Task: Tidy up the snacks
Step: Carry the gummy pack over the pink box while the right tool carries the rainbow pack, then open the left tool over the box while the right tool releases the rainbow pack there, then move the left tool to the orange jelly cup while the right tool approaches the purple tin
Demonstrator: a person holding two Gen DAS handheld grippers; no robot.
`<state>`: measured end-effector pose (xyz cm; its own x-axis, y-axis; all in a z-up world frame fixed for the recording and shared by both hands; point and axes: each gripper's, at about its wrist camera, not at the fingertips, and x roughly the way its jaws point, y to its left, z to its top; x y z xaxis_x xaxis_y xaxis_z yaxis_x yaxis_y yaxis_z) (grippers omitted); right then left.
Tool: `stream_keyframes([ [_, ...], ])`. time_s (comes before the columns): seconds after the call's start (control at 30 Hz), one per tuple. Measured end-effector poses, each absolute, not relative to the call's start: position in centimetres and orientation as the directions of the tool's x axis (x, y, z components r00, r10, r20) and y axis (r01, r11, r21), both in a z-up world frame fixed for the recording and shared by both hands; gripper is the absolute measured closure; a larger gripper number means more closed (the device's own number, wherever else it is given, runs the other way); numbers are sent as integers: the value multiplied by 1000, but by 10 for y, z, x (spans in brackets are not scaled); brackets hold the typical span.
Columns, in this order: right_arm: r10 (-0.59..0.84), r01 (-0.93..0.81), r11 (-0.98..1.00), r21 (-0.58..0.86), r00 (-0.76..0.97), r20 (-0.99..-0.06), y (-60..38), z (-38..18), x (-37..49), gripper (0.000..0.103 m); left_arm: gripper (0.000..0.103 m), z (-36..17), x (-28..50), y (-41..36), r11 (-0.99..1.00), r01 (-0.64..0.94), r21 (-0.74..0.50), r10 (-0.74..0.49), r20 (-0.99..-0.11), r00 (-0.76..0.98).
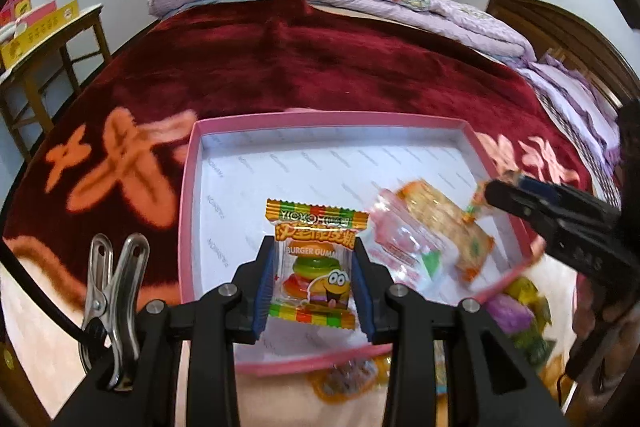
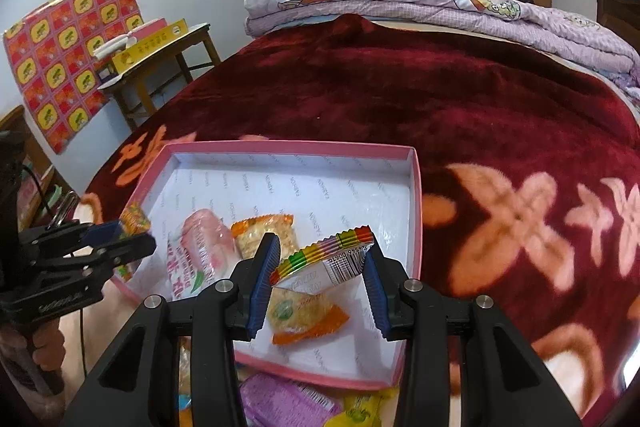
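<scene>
Both of my grippers are over the pink box (image 1: 192, 187), which sits open on the red floral blanket (image 1: 280, 67) covering the bed.

Left gripper (image 1: 314, 291): fingers clamped on a burger gummy packet (image 1: 316, 267), pads pressing its two side edges. Packet upright, printed face toward the camera, hanging above the near left part of the box floor.

Right gripper (image 2: 320, 283): fingers clamped on a second gummy packet (image 2: 324, 261), this one showing its back with the barcode and tilted, right end higher. It hangs over the near right part of the box.

Inside the box, in the right wrist view: a pink wrapped snack (image 2: 200, 247) on the left, an orange cracker packet (image 2: 264, 231) just beside it, and another orange packet (image 2: 304, 315) below the held one.

Outside the near rim, on the blanket: a purple packet (image 2: 280, 399) and a yellow one (image 2: 360, 411); other wrappers there are too blurred to tell.

A wooden side table (image 2: 160, 67) stands left of the bed; a folded lilac quilt (image 2: 400, 3) lies at the far end.
</scene>
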<state>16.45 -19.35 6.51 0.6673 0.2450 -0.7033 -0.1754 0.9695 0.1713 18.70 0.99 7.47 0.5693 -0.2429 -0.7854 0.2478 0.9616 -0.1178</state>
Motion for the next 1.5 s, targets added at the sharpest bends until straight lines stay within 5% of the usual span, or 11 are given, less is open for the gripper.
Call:
stream_keyframes([
  [0.43, 248, -174, 969, 177, 687, -683, -197, 68, 164, 46, 58, 68, 194, 16, 977, 168, -129, -200, -818, 540],
  [1.5, 313, -181, 949, 259, 646, -696, -206, 61, 69, 46, 58, 66, 113, 1, 976, 174, -129, -201, -837, 508],
])
